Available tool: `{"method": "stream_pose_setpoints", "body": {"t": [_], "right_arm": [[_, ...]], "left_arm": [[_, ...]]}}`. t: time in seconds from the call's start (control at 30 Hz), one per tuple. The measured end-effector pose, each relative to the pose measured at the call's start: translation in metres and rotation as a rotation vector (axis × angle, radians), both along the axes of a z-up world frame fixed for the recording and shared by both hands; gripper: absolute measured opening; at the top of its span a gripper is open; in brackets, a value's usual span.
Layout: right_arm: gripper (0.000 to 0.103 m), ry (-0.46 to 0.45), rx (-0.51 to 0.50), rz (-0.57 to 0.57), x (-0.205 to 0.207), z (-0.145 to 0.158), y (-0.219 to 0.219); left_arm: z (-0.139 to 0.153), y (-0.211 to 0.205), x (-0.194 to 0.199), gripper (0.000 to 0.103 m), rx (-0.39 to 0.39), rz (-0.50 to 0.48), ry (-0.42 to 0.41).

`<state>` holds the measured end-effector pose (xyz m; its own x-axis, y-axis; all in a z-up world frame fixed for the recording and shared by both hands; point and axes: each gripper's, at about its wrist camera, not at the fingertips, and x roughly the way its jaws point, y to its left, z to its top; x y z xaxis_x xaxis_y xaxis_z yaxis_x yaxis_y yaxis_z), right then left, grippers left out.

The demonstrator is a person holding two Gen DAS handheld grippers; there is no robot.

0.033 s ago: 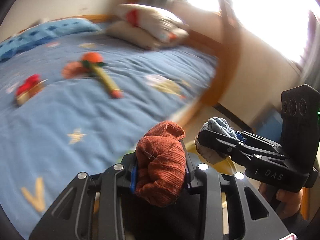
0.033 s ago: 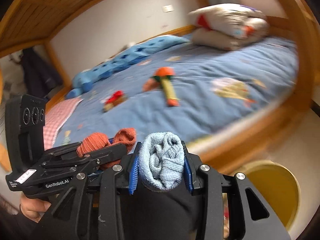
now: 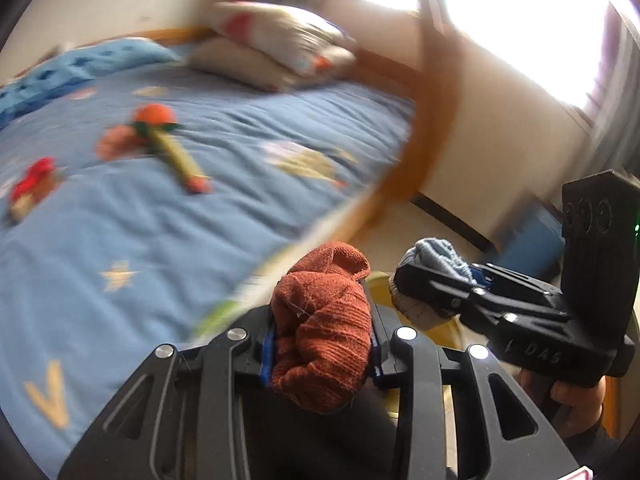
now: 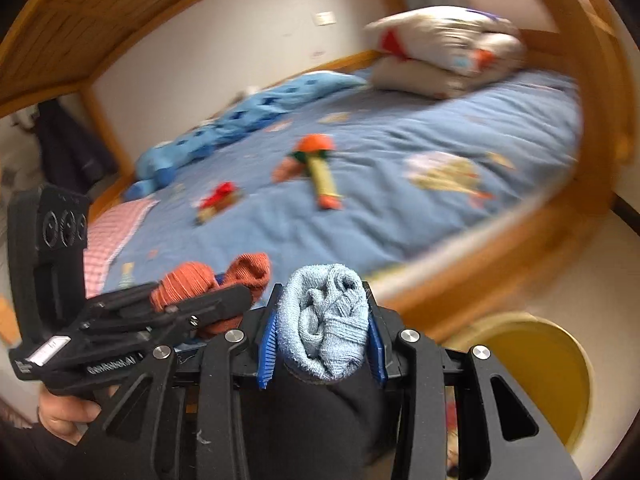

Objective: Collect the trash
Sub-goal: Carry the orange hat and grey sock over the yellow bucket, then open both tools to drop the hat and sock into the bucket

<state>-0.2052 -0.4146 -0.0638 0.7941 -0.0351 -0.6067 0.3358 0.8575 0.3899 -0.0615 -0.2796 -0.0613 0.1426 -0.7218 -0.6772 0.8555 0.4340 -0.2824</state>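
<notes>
We hold two grippers side by side, near the edge of a big bed (image 4: 400, 216). Our left gripper (image 3: 322, 340) is clamped on an orange sock (image 3: 320, 328). The sock is bunched up between the blue pads and sticks up above them. Our right gripper (image 4: 322, 328) is clamped on a blue sock (image 4: 324, 320), rolled in a ball and squeezed between its pads.

From the left camera we see the right gripper off to the right, with the blue sock poking out at its tip. A hand (image 3: 576, 400) holds it from below. From the right camera we see the left gripper on the left, with the orange sock in it and a hand (image 4: 68, 416) under it.

A yellow bin (image 4: 560, 360) stands on the floor below the right gripper, close to the wooden bed frame (image 4: 520, 240). Both socks are up in the air, not in the bin.

On the blue blanket lie a carrot toy (image 4: 320, 172) and a small red toy (image 4: 218, 200), well apart from us. Two pillows (image 4: 444, 52) are stacked at the far end. The pictures are a bit blurry.
</notes>
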Motion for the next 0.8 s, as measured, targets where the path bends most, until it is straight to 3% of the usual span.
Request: {"method": "stream_pose_setpoints", "body": {"t": [0.33, 0.5, 0.67, 0.7, 0.73, 0.77, 0.8], "right_arm": [[0.036, 0.148, 0.083, -0.274, -0.1, -0.063, -0.062], [0.036, 0.179, 0.129, -0.335, -0.114, -0.083, -0.081], [0.037, 0.193, 0.142, -0.354, -0.119, -0.09, -0.088], [0.043, 0.199, 0.144, -0.353, -0.118, -0.092, -0.089], [0.052, 0.212, 0.145, -0.361, -0.117, -0.093, -0.091], [0.072, 0.22, 0.145, -0.376, -0.117, -0.095, -0.092], [0.073, 0.221, 0.143, -0.387, -0.118, -0.095, -0.093]], "left_arm": [[-0.05, -0.099, -0.065, 0.035, 0.113, -0.245, 0.07], [-0.076, -0.131, -0.082, 0.035, 0.188, -0.294, 0.08], [-0.086, -0.146, -0.082, 0.036, 0.213, -0.315, 0.076], [-0.088, -0.148, -0.082, 0.043, 0.226, -0.325, 0.075], [-0.091, -0.149, -0.084, 0.065, 0.237, -0.336, 0.072], [-0.092, -0.152, -0.084, 0.083, 0.246, -0.341, 0.068], [-0.094, -0.153, -0.084, 0.098, 0.262, -0.336, 0.055]]}}
